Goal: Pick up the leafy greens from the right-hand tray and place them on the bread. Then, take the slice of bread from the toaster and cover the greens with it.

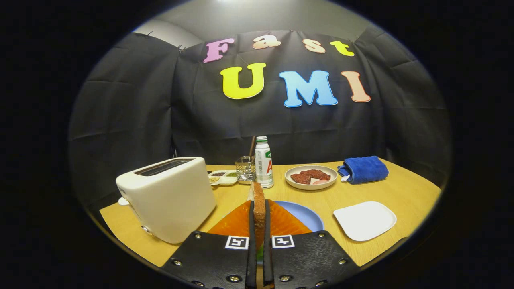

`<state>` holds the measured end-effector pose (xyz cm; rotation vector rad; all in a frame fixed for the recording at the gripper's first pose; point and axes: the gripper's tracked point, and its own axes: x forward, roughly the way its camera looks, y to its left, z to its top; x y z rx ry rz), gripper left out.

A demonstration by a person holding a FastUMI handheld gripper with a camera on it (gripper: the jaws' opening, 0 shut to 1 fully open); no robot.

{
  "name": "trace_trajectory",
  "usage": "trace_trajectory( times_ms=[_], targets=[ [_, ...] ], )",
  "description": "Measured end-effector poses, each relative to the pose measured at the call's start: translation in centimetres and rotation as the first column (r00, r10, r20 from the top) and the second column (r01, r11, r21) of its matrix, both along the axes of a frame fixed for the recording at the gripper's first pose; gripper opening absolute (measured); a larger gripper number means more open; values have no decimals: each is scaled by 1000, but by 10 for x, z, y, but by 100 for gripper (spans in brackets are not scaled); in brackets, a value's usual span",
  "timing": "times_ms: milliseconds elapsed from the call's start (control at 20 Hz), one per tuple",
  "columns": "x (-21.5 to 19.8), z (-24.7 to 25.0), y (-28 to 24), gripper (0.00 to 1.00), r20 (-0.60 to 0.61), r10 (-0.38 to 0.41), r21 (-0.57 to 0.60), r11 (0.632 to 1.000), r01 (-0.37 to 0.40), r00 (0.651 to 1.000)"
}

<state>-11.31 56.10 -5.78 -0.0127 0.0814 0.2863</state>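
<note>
Brown toasted bread slice [259,200] stands on edge, clenched between both orange fingers [237,222] of the gripper [259,224]. Beyond them lies a round blue plate [307,214]; the cream plastic toaster [168,196] stands just beside, on the wooden table [409,188].

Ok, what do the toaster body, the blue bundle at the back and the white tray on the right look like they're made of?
Toaster: probably smooth cream plastic, soft sheen, rounded moulded corners. Blue bundle: terry-like cloth, fuzzy nap, rolled folds. White tray: matte plastic or melamine, hard to tell; thin raised rim. The gripper has its fingers shut on the bread slice.

Bright overhead light (edges bend), sharp.
</note>
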Motion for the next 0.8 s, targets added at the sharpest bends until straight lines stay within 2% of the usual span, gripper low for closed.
trace_trajectory(
  times_ms=[250,800],
  targets=[
    [11,-12,-20,9,-46,-34,9,999,34,998],
    [27,-25,-37,17,-81,-56,-7,998,56,995]
  ],
)
